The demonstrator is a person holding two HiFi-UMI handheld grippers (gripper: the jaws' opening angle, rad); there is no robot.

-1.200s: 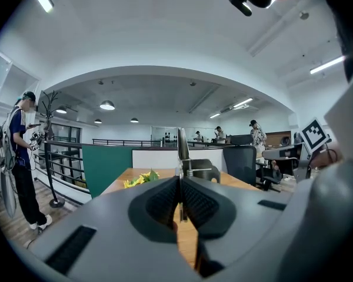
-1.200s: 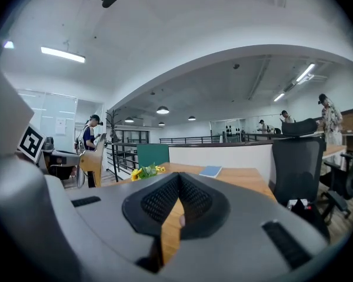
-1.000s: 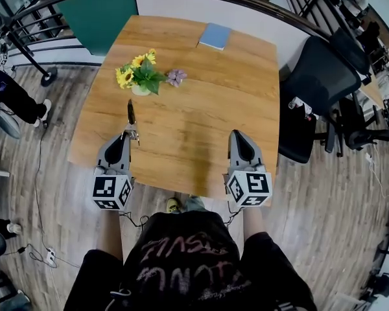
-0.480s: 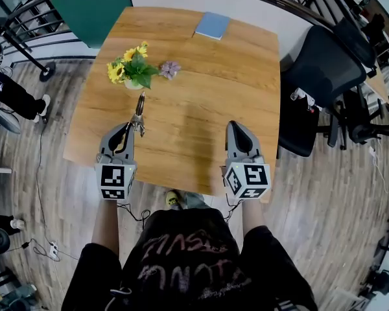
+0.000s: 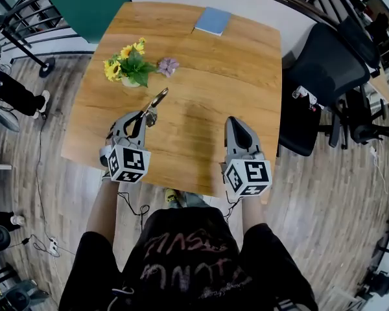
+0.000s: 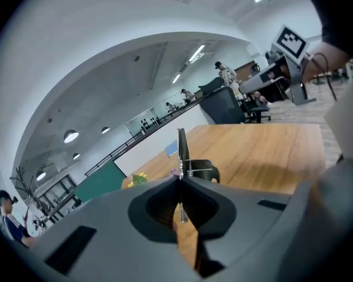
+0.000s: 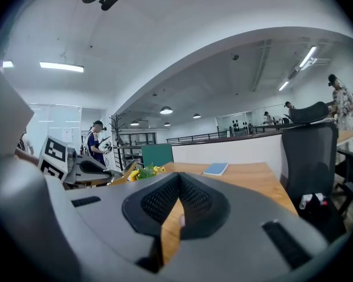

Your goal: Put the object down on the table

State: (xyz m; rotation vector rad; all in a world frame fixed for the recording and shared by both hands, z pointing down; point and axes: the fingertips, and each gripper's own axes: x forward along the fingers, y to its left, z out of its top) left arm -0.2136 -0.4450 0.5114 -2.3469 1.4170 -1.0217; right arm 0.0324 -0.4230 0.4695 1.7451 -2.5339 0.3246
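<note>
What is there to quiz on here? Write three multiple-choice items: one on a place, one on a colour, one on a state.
1. Where on the table does the blue book lie?
A. at the far edge
B. at the near edge
C. in the middle

2. What colour are the flowers in the leafy bunch?
A. red
B. yellow
C. white

3. How is the left gripper?
A. open and empty
B. shut on the thin metal object
C. lying flat on the table

Key:
1 A: the book sits by the edge farthest from the person.
2 B: the head view shows yellow blooms.
3 B: the left gripper view shows the jaws together on the object.
</note>
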